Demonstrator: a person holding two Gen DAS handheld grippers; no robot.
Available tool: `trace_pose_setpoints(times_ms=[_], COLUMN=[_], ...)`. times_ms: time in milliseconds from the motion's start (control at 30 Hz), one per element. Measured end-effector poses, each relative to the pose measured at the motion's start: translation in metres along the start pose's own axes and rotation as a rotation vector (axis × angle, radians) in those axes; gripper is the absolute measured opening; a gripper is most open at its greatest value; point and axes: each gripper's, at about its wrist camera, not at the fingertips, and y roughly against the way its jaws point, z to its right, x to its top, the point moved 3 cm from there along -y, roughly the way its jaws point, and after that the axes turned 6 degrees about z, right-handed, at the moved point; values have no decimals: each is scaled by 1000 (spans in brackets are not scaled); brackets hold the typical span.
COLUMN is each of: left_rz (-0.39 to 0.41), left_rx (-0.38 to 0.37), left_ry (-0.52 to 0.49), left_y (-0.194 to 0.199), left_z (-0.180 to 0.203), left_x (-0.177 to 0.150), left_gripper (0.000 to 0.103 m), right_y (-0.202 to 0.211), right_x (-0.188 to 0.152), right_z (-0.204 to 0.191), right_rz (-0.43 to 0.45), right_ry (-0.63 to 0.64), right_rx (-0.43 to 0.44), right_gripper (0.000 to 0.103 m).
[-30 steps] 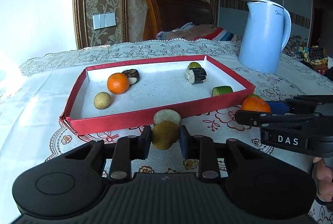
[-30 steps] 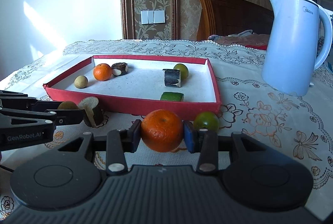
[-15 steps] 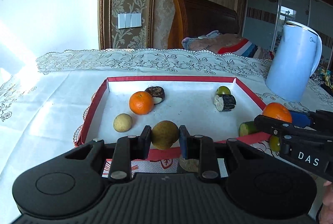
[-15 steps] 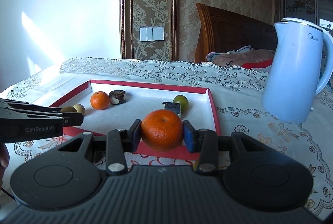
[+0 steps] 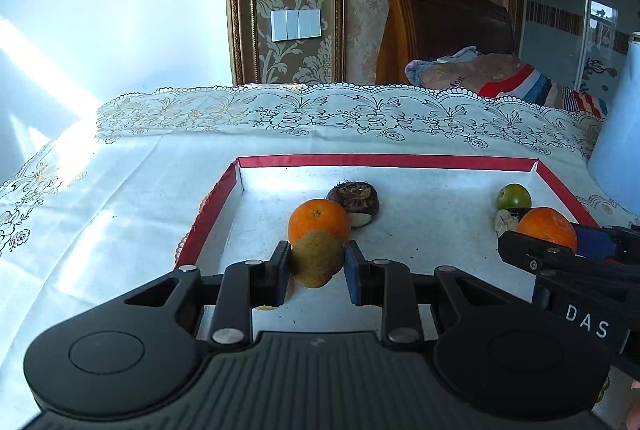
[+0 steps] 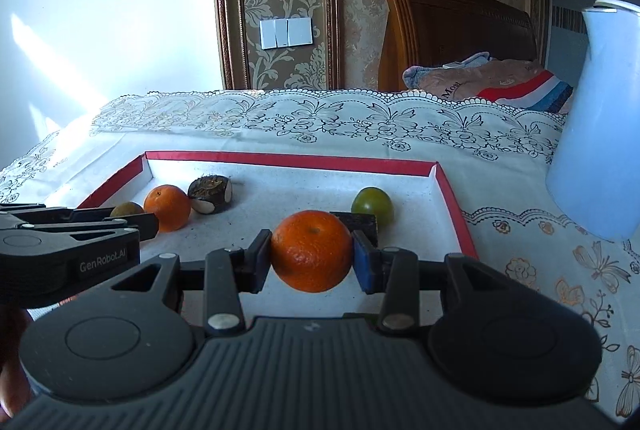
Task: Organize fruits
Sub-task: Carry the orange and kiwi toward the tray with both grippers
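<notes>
Pretty far along I'd say: red tray (image 5: 208, 208) already has an orange (image 5: 316, 220), green fruit (image 5: 514, 196) at 2 o'clock and a dark chunk (image 5: 354, 196); left claw (image 5: 316, 266) grips a brown fruit (image 5: 316, 260), right claw (image 6: 312, 256) a tangerine (image 6: 312, 250), both over the tray, not dropped yet.

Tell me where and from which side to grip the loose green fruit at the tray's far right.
Grip the green fruit across its round middle, coming from above. The dark cut piece sits against its near side and the tray wall stands to its right, so a low approach looks blocked.
</notes>
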Motion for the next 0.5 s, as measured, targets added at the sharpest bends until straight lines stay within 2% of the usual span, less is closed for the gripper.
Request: trace_pose_setpoints(times_ms=[367, 500], left_rz=[41, 42], left_rx=[63, 59], left_ry=[-7, 7], left_y=[-10, -13], left_z=[-5, -5], left_x=[0, 2], left_gripper=[28, 28], right_y=[-27, -33], right_x=[8, 10], right_z=[-5, -4], right_rz=[16, 26], right_ry=[0, 4], right_rx=[-30, -48], right_gripper=[40, 40])
